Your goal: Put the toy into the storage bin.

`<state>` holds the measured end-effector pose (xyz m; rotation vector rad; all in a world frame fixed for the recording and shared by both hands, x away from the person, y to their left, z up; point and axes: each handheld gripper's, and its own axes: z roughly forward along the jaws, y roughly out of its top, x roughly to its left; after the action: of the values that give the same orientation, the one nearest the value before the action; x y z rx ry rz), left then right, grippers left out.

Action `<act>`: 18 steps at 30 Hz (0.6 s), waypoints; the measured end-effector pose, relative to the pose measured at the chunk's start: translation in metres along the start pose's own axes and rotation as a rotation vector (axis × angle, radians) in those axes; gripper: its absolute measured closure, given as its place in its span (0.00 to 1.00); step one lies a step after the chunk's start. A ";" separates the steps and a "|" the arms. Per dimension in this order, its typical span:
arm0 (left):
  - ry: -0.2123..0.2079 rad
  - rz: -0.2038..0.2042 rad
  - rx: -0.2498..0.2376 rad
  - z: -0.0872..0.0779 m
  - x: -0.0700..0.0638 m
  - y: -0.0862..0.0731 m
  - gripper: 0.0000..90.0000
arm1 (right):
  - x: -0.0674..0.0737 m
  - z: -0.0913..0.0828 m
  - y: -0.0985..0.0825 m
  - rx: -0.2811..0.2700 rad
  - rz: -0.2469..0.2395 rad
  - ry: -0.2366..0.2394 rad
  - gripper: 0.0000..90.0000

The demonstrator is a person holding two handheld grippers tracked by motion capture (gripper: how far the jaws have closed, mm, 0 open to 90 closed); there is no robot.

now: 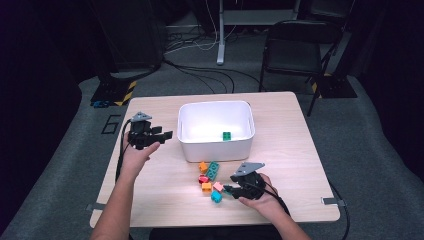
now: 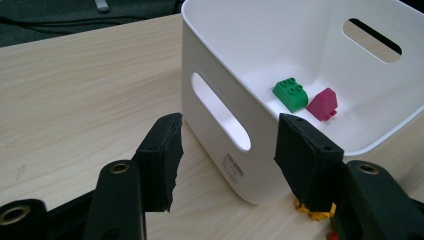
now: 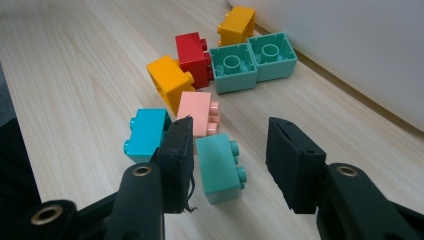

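A white bin (image 1: 216, 150) stands mid-table with a green brick (image 1: 227, 135) inside. The left gripper view looks into the bin (image 2: 215, 75) and finds the green brick (image 2: 290, 94) beside a magenta house-shaped brick (image 2: 323, 104). My left gripper (image 1: 164, 132) (image 2: 230, 125) hangs open by the bin's left wall, holding nothing. In front of the bin lies a cluster of bricks (image 1: 210, 177). My right gripper (image 1: 226, 189) (image 3: 227, 131) is low over the table with open jaws straddling a teal brick (image 3: 220, 167). That brick lies close to the left jaw, with a gap to the right jaw.
Around the teal brick lie a blue brick (image 3: 147, 131), a pink one (image 3: 197, 112), an orange one (image 3: 170, 82), a red one (image 3: 192, 57), a mint double brick (image 3: 252, 61) and another orange one (image 3: 237, 25) by the bin wall (image 3: 350, 50). A black chair (image 1: 300, 45) stands beyond the table (image 1: 290, 160).
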<state>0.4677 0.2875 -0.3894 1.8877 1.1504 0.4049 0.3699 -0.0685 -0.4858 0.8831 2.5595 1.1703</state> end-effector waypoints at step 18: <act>0.002 -0.003 -0.011 -0.003 0.001 0.001 0.48 | 0.003 0.018 -0.005 0.084 -0.029 0.006 0.68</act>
<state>0.4662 0.2896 -0.3872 1.8762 1.1503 0.4109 0.3728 -0.0583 -0.5010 0.8587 2.6348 1.0660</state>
